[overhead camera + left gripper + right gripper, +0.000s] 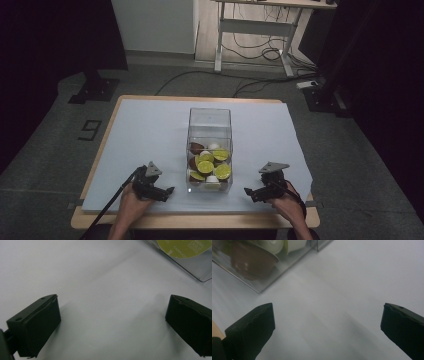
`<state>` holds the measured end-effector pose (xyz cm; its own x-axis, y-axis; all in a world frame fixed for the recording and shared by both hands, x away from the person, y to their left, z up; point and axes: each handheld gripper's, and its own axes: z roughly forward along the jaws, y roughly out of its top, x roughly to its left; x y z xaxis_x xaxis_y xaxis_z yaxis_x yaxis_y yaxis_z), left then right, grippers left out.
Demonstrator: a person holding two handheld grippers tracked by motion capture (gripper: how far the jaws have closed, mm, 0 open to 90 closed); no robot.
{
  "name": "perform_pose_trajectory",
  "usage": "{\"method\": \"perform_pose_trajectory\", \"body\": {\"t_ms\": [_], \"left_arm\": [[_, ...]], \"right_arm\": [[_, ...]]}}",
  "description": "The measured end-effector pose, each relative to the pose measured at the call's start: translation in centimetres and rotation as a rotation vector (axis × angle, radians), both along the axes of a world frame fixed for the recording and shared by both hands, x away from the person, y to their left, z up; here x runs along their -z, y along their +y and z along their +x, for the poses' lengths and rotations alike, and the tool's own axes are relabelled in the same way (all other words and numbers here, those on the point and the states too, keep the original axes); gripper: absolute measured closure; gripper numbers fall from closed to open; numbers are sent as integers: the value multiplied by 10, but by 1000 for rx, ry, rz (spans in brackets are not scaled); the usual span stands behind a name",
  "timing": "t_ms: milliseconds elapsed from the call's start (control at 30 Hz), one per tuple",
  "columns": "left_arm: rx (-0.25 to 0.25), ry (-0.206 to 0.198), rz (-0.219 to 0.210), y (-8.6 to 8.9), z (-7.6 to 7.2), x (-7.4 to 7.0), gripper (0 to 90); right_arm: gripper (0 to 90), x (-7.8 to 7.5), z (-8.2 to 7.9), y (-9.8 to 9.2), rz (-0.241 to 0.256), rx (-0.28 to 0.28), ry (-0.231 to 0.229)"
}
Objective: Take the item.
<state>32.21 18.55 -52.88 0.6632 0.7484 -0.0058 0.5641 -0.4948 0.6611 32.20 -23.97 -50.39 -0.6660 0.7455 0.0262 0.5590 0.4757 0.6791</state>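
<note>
Jaws: both grippers are standing wide apart, gripping nothing | left gripper [159,190] is resting at 7 o'clock, right gripper [257,192] at 5 o'clock | clear box [210,131] of capsules [205,166] is sitting mid-surface [140,130] | advice: approach the box walls squarely, closing evenly from both sides.

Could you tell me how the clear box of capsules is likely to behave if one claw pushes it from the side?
The clear box is tall and narrow, so a push high on its wall may tip it; a low push should slide it along the white sheet. Its walls look rigid and smooth, probably slippery. The capsules sit loosely at the bottom and would likely shift.
</note>
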Motion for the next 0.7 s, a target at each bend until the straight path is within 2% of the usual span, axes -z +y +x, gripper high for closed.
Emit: {"method": "perform_pose_trajectory", "body": {"t_ms": [300, 467, 633, 700], "left_arm": [[1, 1, 1, 0, 0, 0, 0], [0, 1, 1, 0, 0, 0, 0], [0, 1, 1, 0, 0, 0, 0], [1, 1, 1, 0, 0, 0, 0]], "right_arm": [[0, -16, -2, 3, 34, -25, -9], [0, -22, -3, 5, 34, -31, -29], [0, -31, -4, 6, 60, -30, -45], [1, -36, -4, 8, 53, -35, -58]]}}
